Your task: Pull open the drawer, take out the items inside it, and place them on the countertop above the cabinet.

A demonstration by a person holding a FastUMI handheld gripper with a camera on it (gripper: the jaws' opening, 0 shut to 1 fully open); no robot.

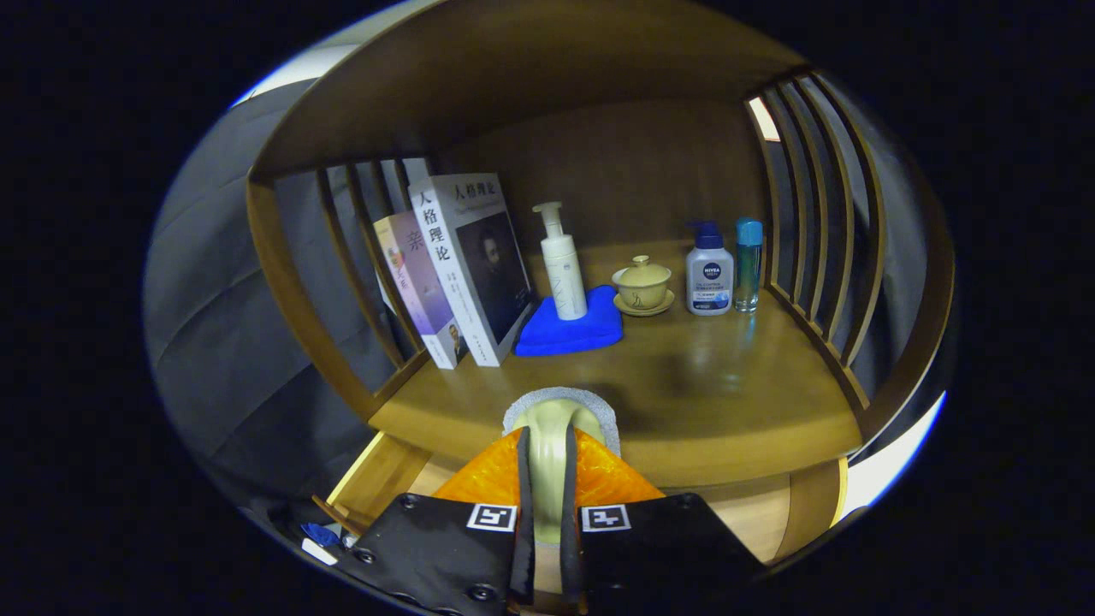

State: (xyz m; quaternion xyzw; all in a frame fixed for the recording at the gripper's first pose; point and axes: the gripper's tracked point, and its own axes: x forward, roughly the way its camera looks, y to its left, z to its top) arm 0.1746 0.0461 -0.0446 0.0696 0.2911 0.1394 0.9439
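I've got a pale greenish item (560, 428) pinched between the jaws (547, 479), nearly closed, both fingers pressing its narrow neck. It has a smooth rounded top with a grey, gritty-looking pad behind it (a brush or scrubber of some sort, I can't tell which), and it sits above the front edge of the desk (736, 402), just ahead of the fingers.

Below me the open drawer (385, 479) shows its light wooden inside, and a small blue thing (321, 535) lies at its near corner.

On the desk, the middle and the right front are bare glossy wood, so that's the open room. Beyond it, a blue cloth (569, 334) lies with a white pump bottle (563, 265) standing on it. Two books (453, 274) lean upright against the left slatted rail (359, 257). Right of the cloth sits a lidded teacup (642, 287) on its saucer, then a white bottle with a blue cap (709, 272) and a slim teal bottle (748, 261), side by side near the right slatted rail (813, 231). A shelf roof (530, 77) closes the space overhead.
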